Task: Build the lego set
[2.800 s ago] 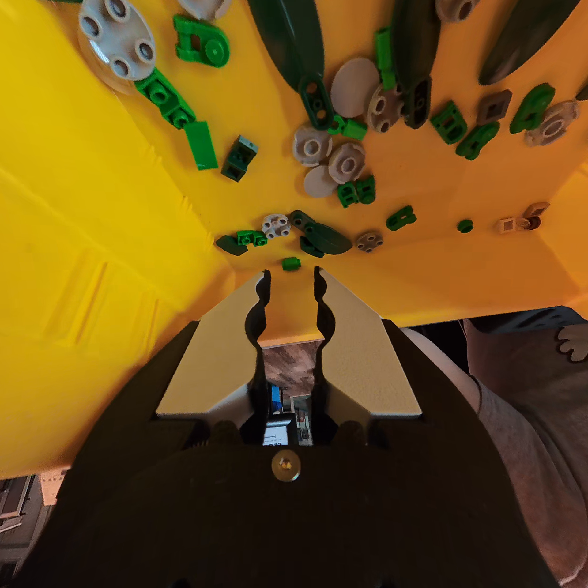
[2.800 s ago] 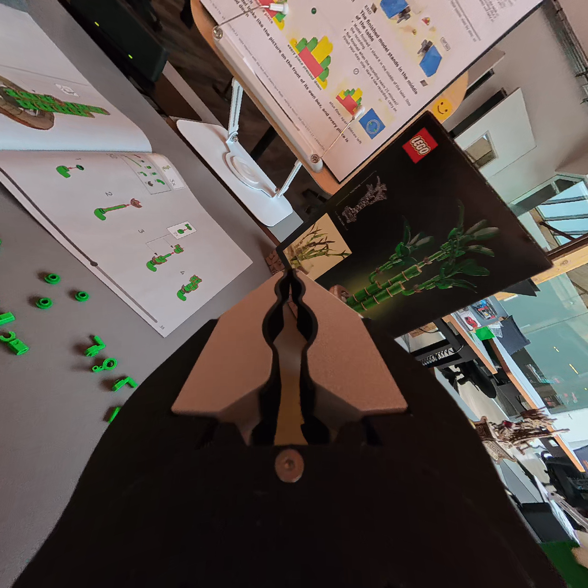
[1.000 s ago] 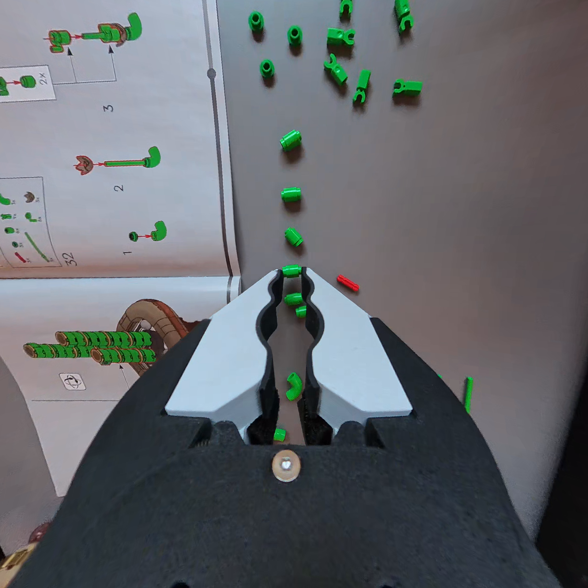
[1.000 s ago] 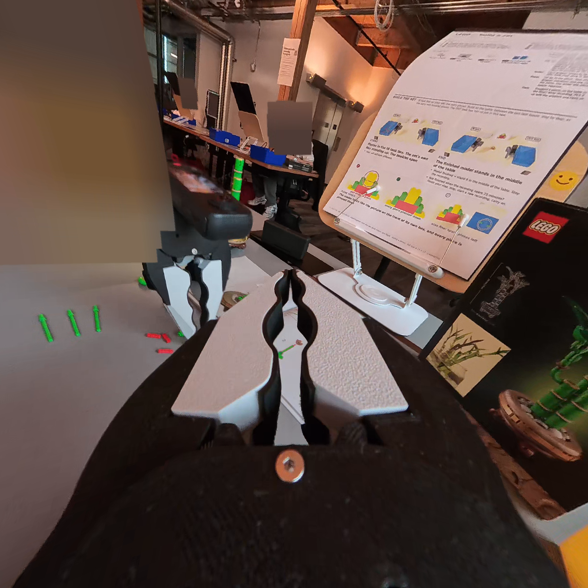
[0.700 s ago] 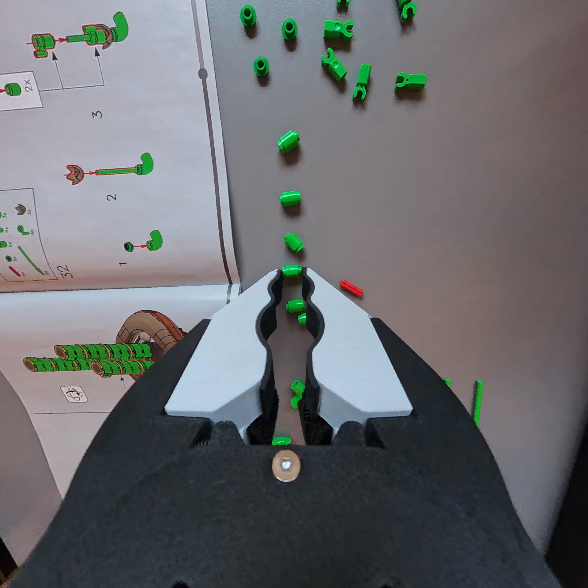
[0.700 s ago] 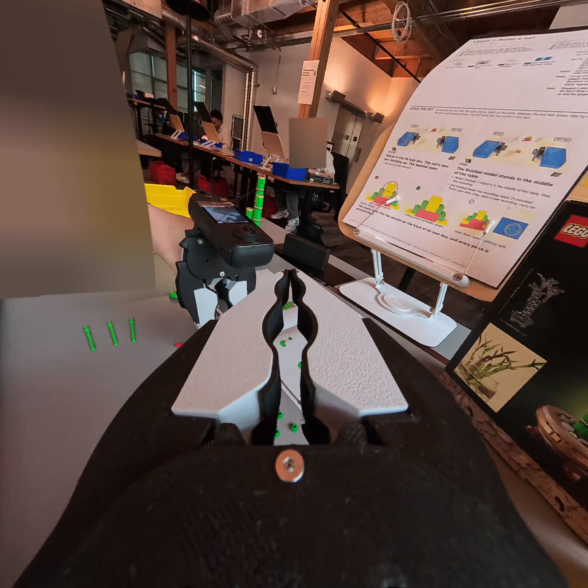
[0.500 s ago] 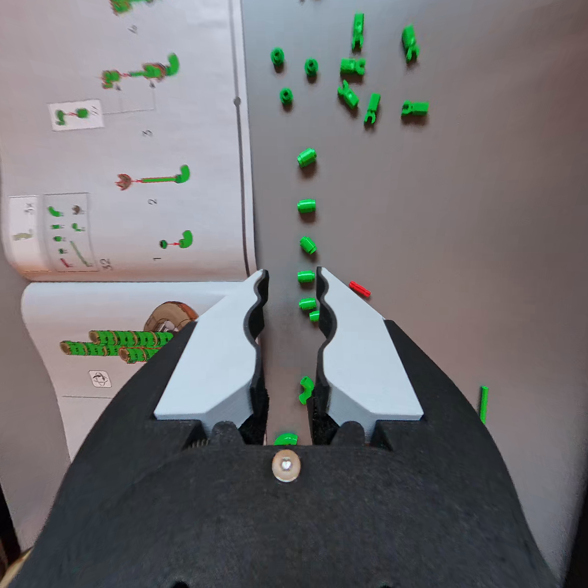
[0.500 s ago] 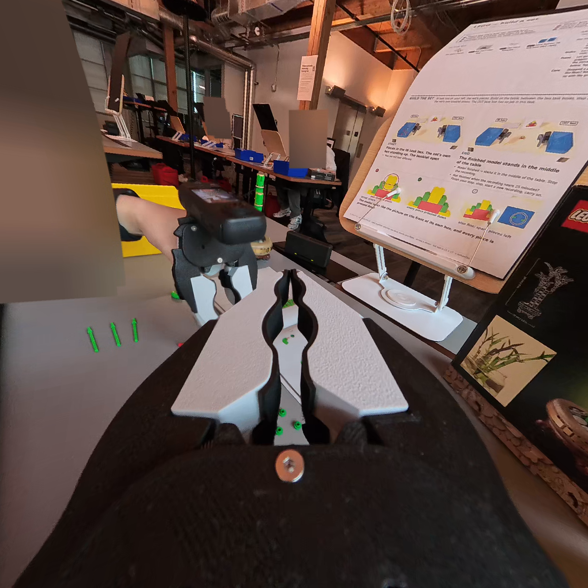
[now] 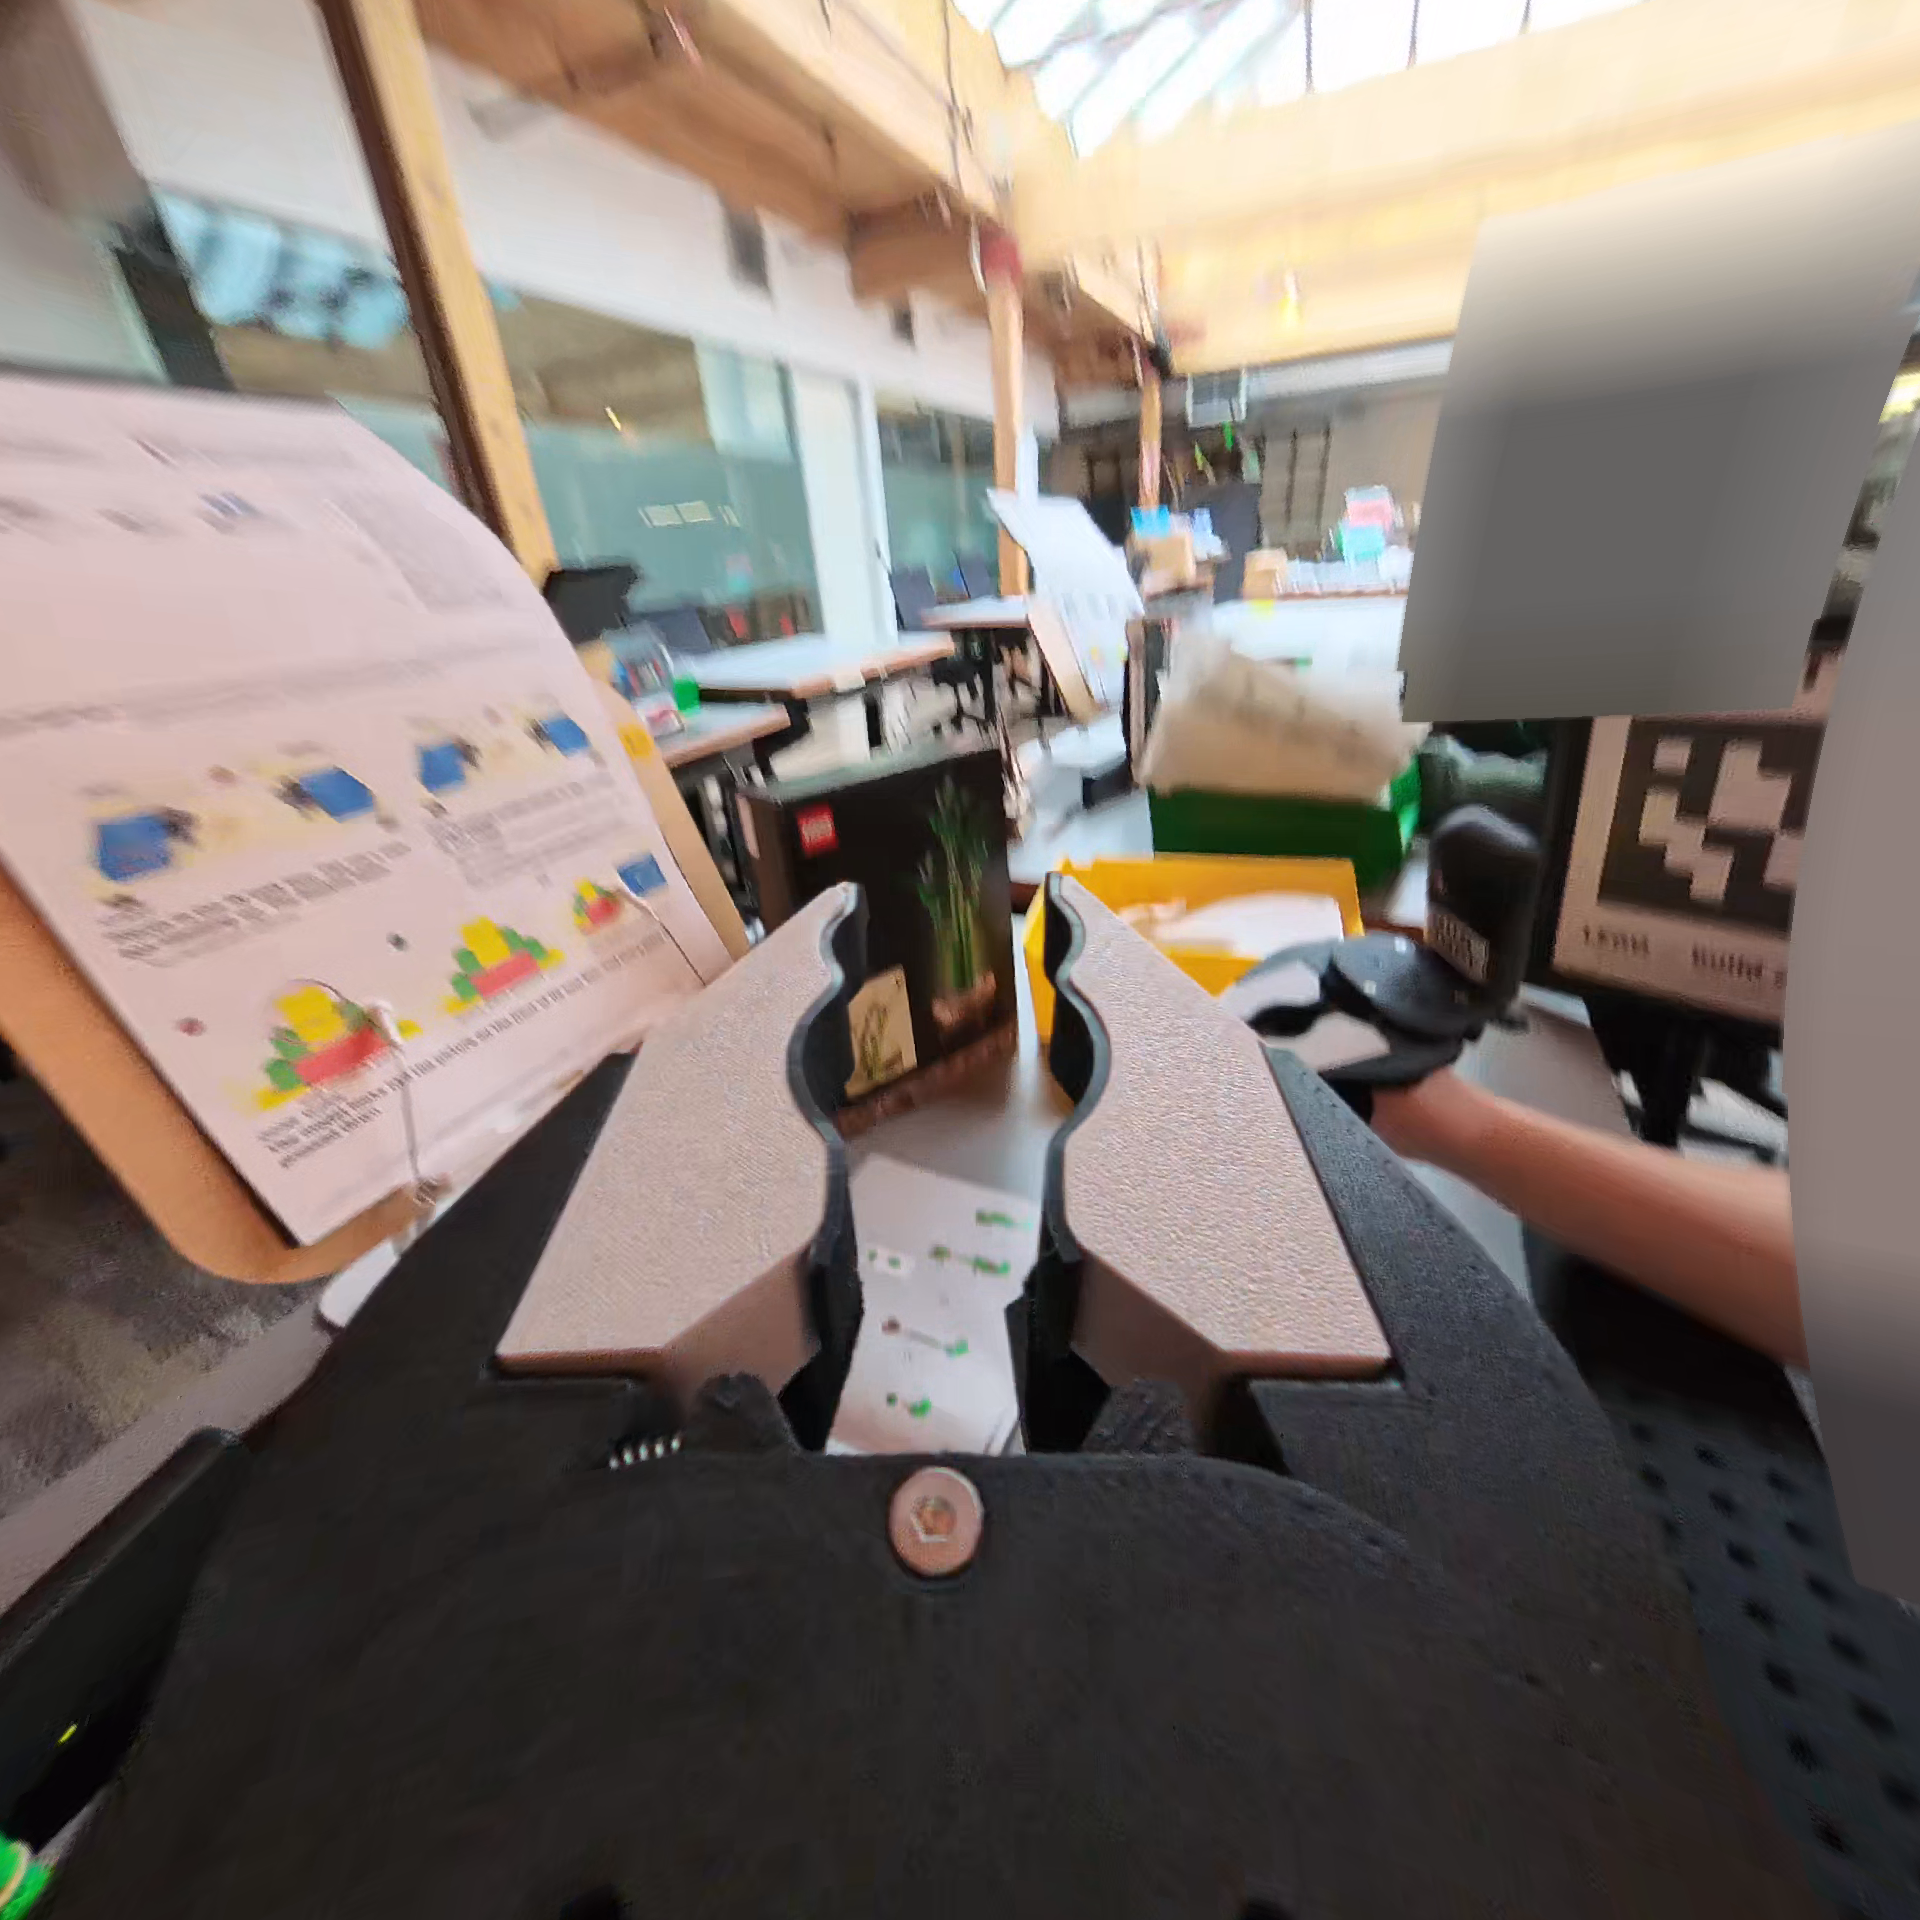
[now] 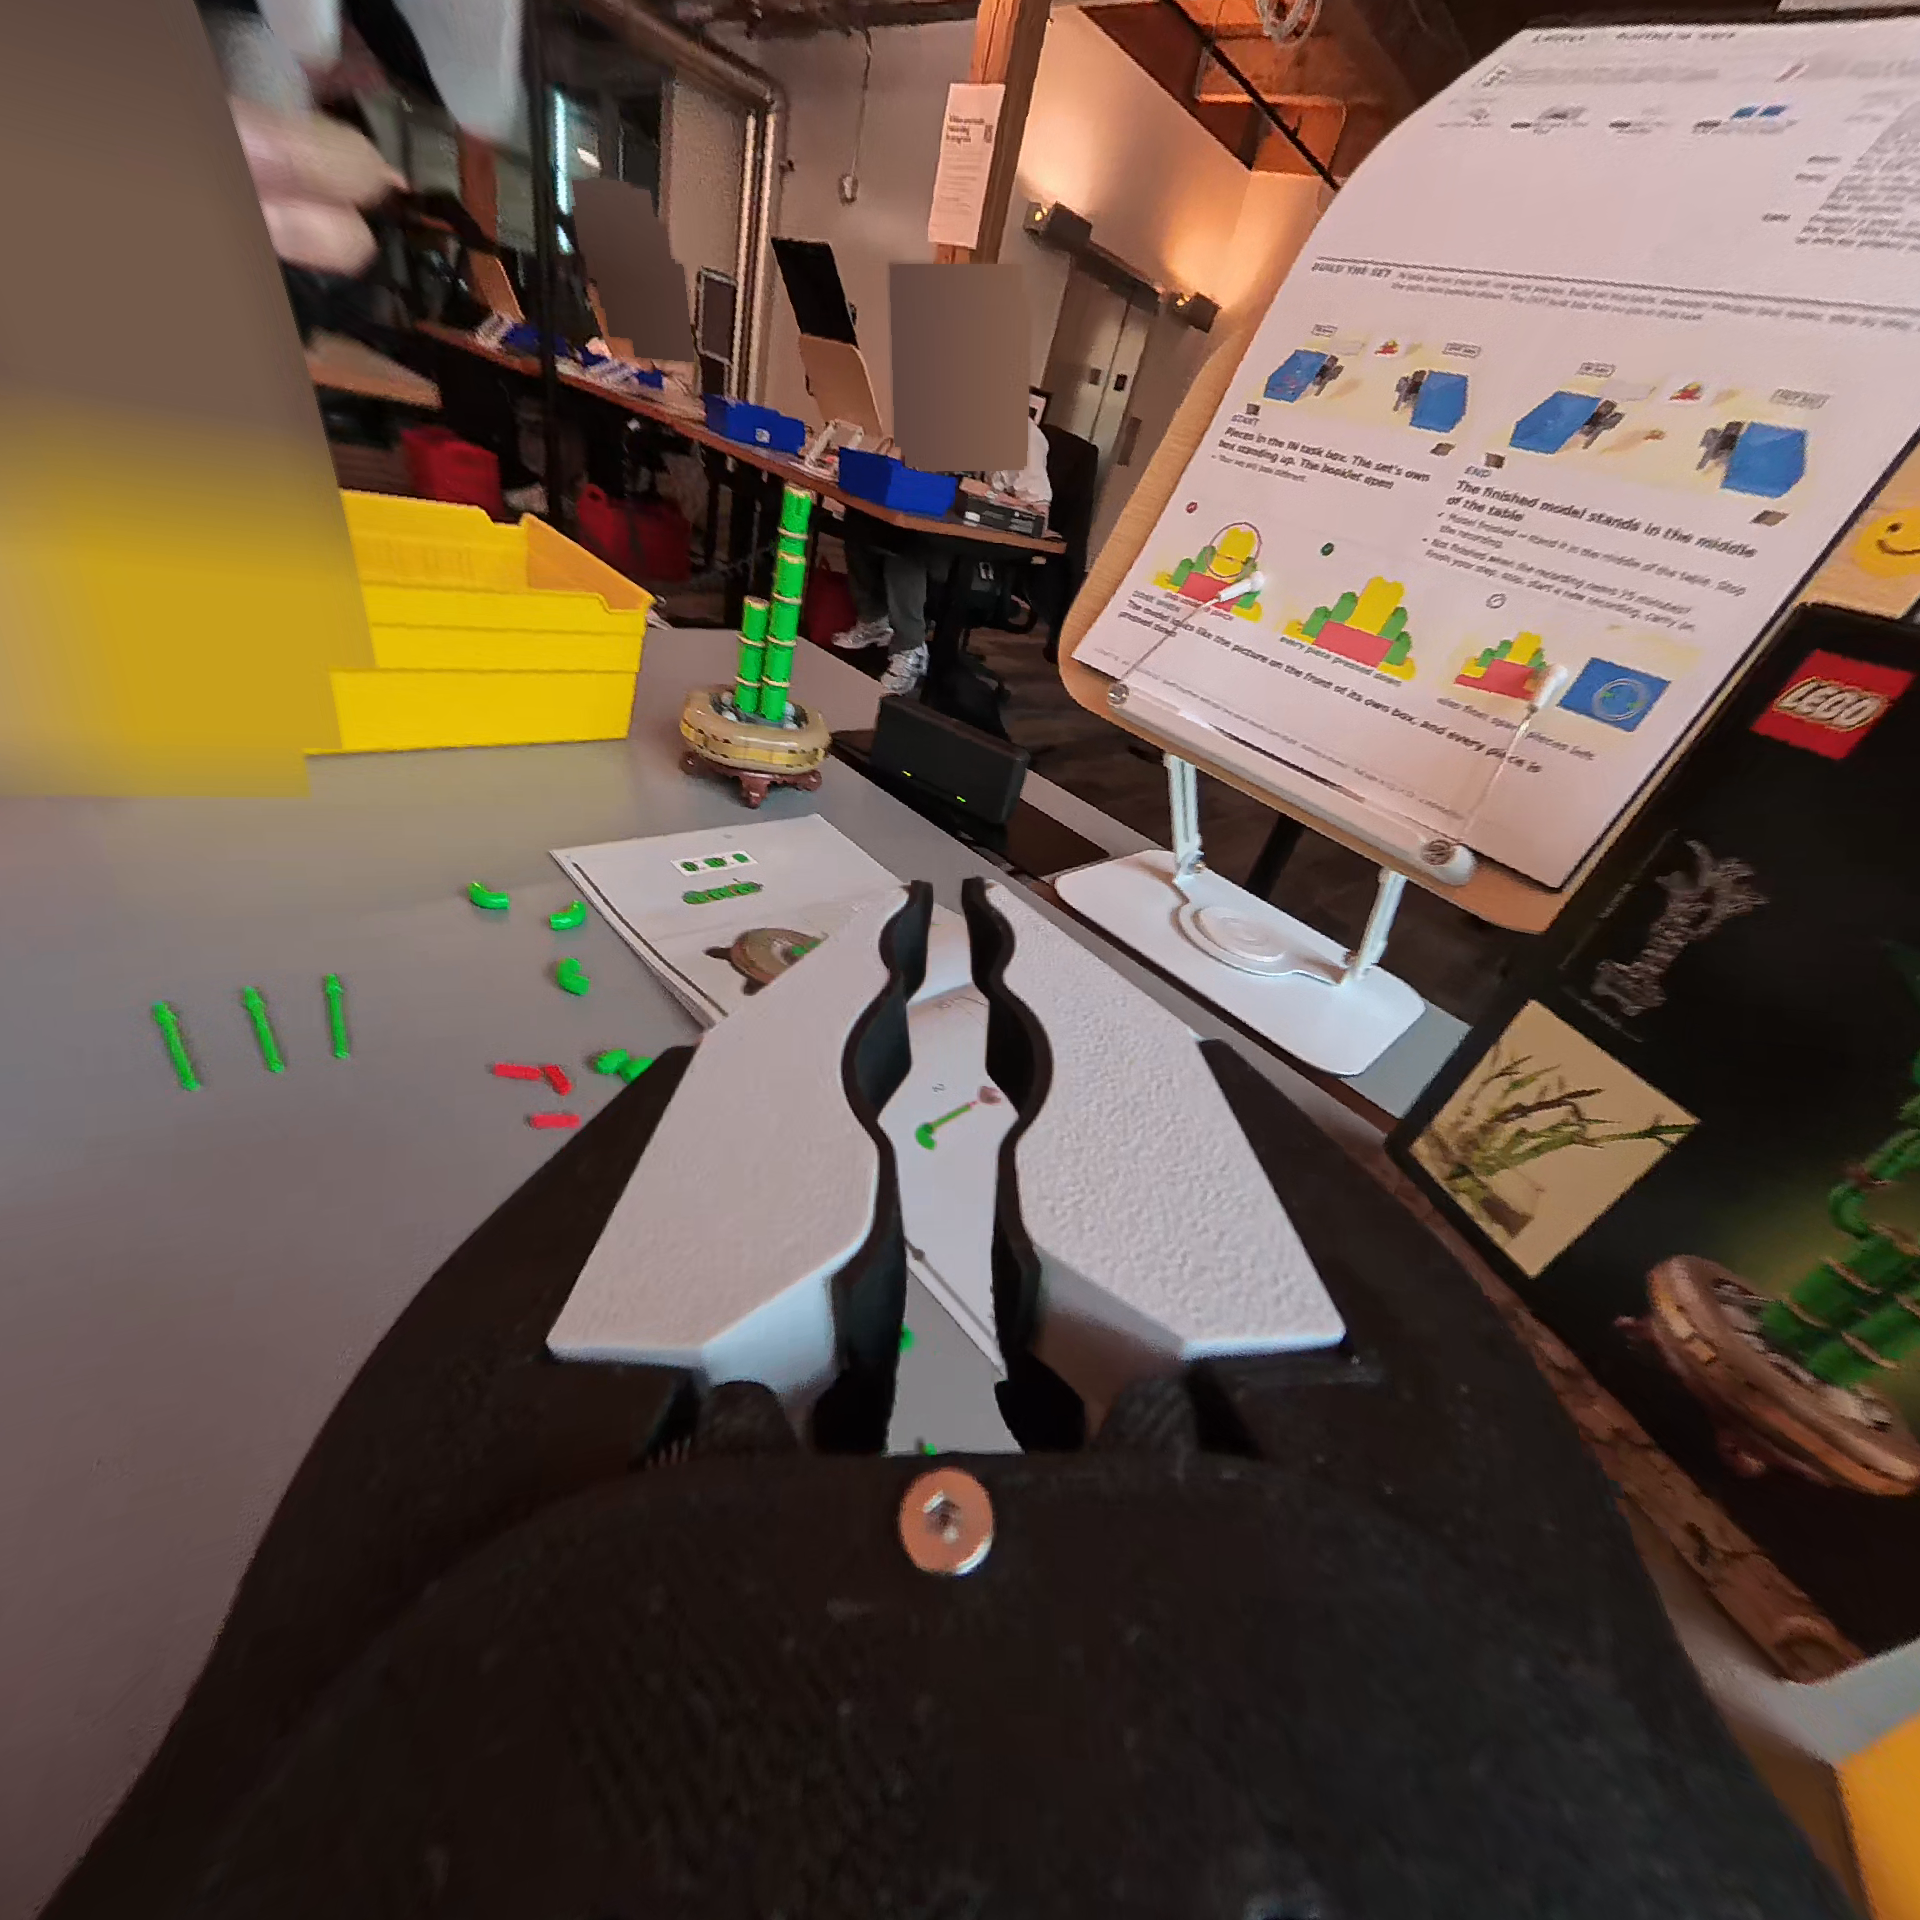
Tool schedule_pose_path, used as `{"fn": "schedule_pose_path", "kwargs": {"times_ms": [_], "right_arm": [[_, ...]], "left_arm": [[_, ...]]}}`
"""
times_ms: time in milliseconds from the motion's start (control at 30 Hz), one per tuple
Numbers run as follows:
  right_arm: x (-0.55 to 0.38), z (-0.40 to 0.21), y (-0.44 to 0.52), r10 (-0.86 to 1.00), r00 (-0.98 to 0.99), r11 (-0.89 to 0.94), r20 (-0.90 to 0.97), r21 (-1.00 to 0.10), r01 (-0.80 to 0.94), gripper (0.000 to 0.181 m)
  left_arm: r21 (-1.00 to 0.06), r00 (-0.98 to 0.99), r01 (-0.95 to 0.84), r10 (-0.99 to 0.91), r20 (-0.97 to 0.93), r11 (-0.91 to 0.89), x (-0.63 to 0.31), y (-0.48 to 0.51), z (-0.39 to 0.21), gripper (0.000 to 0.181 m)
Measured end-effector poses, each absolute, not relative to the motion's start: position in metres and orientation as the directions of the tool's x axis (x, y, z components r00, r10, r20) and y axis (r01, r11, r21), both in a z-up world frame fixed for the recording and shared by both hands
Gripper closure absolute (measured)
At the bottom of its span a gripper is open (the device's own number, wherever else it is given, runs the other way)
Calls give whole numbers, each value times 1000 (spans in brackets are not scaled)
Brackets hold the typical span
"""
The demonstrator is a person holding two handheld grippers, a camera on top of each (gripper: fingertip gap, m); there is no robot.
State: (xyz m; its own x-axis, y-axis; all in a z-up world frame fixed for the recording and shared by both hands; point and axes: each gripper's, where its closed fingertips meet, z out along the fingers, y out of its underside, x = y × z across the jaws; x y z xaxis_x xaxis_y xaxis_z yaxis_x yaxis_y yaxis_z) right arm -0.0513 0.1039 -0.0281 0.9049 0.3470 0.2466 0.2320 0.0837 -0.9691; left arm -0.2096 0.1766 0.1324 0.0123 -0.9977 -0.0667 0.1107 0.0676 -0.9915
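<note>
Since the green pegs (image 10: pixel 260 1029) and curved bits (image 10: pixel 569 975) lying loose on the near left of the table (image 10: pixel 208 1299) look tiny, light and slick, I'd pinch each across its middle; my left gripper (image 9: pixel 951 914) is spread and empty, my right gripper (image 10: pixel 940 899) nearly closed, empty.

left wrist: level, faces set box (image 9: pixel 914 914) | right wrist: low over table (image 10: pixel 260 1195) | shared: box
</note>
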Motion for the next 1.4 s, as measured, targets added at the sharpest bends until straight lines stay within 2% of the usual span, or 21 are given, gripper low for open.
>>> {"fn": "schedule_pose_path", "kwargs": {"times_ms": [67,167,267,333,400,467,533,600,733,900,1000,1100,1200,1300,1400], "right_arm": [[-45,-25,104,311,896,76,317,-948,309,176],[-38,-8,105,270,875,66,403,-914,401,168],[-39,19,109,287,849,35,444,-891,454,161],[-38,39,117,315,844,-15,435,-887,462,164],[-37,63,127,324,846,-24,423,-891,454,169],[-37,85,134,339,835,22,434,-891,454,176],[-34,98,139,344,849,48,402,-910,412,176],[-31,97,145,366,864,56,346,-935,350,177],[-23,70,160,393,868,-17,303,-942,337,181],[-13,44,177,397,888,-101,230,-951,291,181],[-8,32,183,381,893,-151,241,-936,317,181],[-8,30,182,380,893,-171,241,-930,324,181],[-8,28,180,385,890,-186,245,-923,335,181],[-7,23,182,387,886,-197,257,-915,352,181],[-8,18,184,402,880,-204,254,-912,357,181]], "left_arm": [[-981,49,180,-997,-61,68,-236,176,149,155],[-985,94,153,-993,-71,85,-262,180,152,155],[-995,122,-33,-987,-102,99,-273,187,121,161],[-981,219,-162,-965,-144,110,-277,206,102,173],[-962,298,-262,-941,-160,81,-278,221,89,175],[-941,288,-334,-946,-150,47,-273,220,75,179],[-923,309,-384,-941,-141,12,-269,224,64,181],[-910,330,-414,-934,-137,-13,-267,227,57,181],[-891,335,-454,-932,-137,-32,-259,228,48,181],[-821,236,-570,-965,-119,-38,-250,213,21,181],[-737,158,-675,-984,-87,-44,-249,202,-6,181],[-579,135,-813,-987,-92,-58,-261,205,-42,181],[-349,188,-925,-979,-82,-148,-288,211,-84,181],[-145,161,-976,-987,29,-163,-305,197,-122,181],[-74,165,-983,-985,42,-168,-309,200,-134,181]]}}
